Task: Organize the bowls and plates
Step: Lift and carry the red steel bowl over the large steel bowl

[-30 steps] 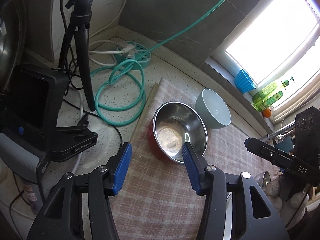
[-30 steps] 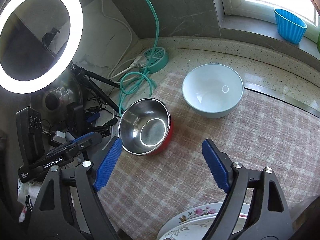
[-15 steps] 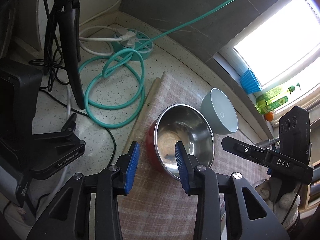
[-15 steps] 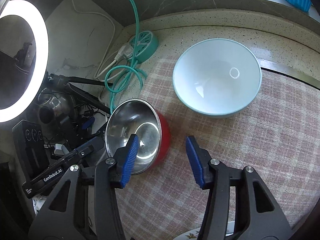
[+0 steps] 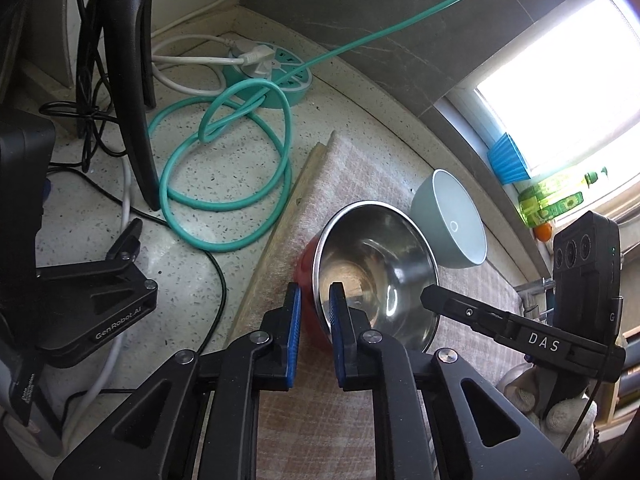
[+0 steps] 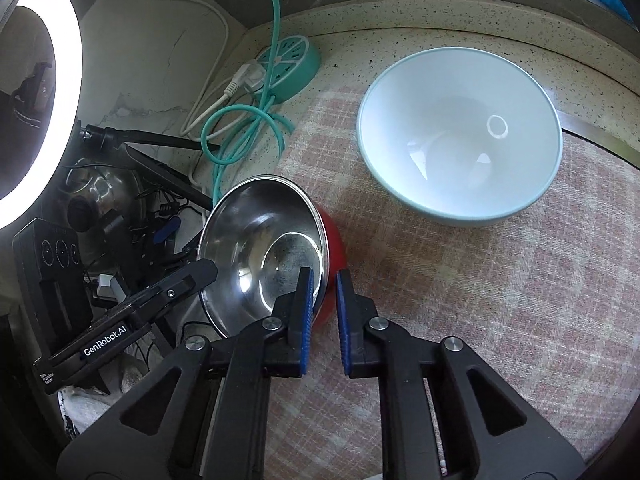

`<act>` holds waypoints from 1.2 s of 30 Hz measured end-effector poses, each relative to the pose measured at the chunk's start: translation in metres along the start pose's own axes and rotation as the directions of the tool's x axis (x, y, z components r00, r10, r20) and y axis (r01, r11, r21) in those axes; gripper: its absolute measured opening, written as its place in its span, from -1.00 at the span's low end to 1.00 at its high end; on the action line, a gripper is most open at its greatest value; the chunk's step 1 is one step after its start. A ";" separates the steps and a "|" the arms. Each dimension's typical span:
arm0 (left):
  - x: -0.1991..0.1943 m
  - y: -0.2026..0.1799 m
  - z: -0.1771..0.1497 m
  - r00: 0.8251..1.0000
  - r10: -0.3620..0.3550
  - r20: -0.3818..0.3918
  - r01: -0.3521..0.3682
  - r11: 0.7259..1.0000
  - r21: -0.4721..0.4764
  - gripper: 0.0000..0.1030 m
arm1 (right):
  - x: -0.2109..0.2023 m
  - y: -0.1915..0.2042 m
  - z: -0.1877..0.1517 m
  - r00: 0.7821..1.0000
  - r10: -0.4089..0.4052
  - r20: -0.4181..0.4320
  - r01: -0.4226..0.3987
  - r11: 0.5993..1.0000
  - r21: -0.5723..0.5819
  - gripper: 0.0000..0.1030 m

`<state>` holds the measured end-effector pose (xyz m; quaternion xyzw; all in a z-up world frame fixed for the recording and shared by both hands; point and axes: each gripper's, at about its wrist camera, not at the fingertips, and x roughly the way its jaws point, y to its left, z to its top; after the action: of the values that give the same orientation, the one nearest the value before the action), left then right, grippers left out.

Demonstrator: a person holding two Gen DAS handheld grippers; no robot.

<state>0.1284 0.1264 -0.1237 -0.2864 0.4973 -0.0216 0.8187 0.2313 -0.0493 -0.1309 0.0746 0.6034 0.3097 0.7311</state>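
The steel bowl [image 5: 374,268] with its red outside sat tilted on the checked cloth [image 6: 500,300] near the cloth's edge facing the cable corner of the counter [image 5: 224,168]. The left gripper [image 5: 314,312] pinched its near rim, one pad inside and one outside; the right gripper [image 6: 323,300] clamped the opposite rim the same way. The pale blue bowl [image 6: 460,136] stood upright just beside it, toward the window side, apart from both grippers.

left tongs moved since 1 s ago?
Yes. The left tongs have advanced toward the red-sided steel bowl and closed around its rim; the teal coiled cable, fixed on the counter, now sits farther up-frame.
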 end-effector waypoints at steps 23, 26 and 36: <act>-0.042 -0.044 -0.020 0.997 -0.036 0.073 0.030 0.996 0.087 -0.78 | -0.069 0.012 -0.032 0.997 -0.003 0.075 0.006 0.999 -0.048 -0.78; -0.049 -0.057 -0.027 0.995 -0.055 0.082 0.045 0.992 0.116 -0.78 | -0.087 0.009 -0.042 0.996 0.000 0.091 0.005 0.999 -0.049 -0.78; -0.061 -0.111 -0.055 0.990 -0.123 0.071 0.106 0.971 0.215 -0.78 | -0.151 -0.019 -0.075 0.988 -0.021 0.155 0.025 0.999 -0.025 -0.78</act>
<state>0.0803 0.0287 -0.0394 -0.2271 0.4401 -0.1093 0.8618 0.1561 -0.1660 -0.0335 0.0817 0.5414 0.3024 0.7802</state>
